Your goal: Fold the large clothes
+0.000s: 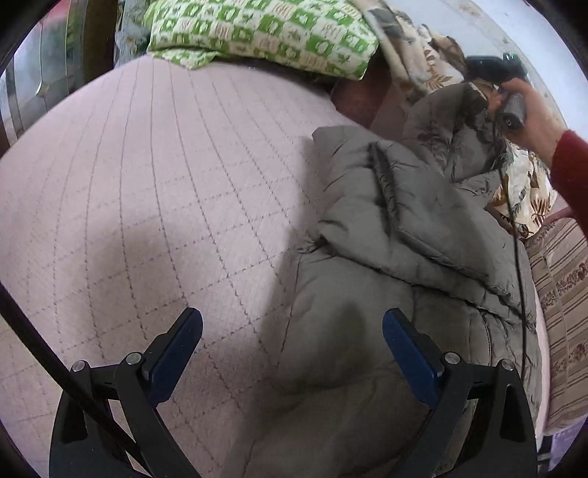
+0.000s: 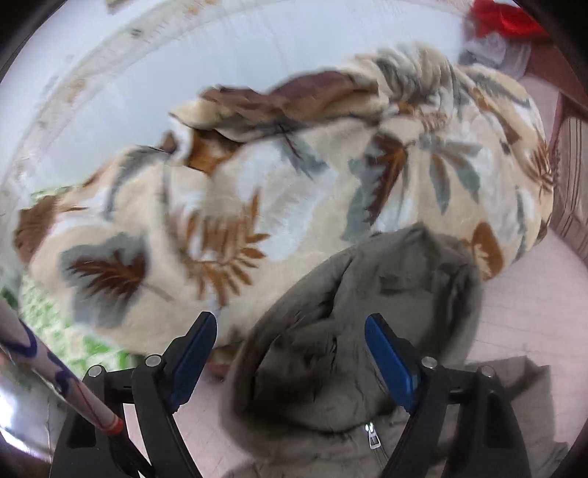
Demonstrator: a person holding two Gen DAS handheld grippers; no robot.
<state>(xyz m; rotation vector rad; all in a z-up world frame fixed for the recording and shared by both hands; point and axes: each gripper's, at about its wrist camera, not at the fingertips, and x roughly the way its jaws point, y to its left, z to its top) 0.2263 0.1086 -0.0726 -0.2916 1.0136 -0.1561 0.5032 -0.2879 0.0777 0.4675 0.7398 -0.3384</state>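
A grey-olive padded jacket (image 1: 397, 257) lies crumpled on the right side of a pink quilted bed (image 1: 147, 184). My left gripper (image 1: 292, 327) is open and empty, hovering over the jacket's lower edge where it meets the bedcover. In the right wrist view the jacket's fur-trimmed hood (image 2: 367, 312) and its zipper pull (image 2: 372, 435) show. My right gripper (image 2: 290, 331) is open above the hood, holding nothing. The right gripper also shows in the left wrist view (image 1: 507, 92), held by a hand at the hood end.
A green patterned pillow (image 1: 257, 29) lies at the head of the bed. A cream blanket with leaf print (image 2: 257, 184) is bunched just beyond the hood. A striped cushion (image 1: 562, 294) sits at the right. A red cloth (image 2: 503, 18) lies far right.
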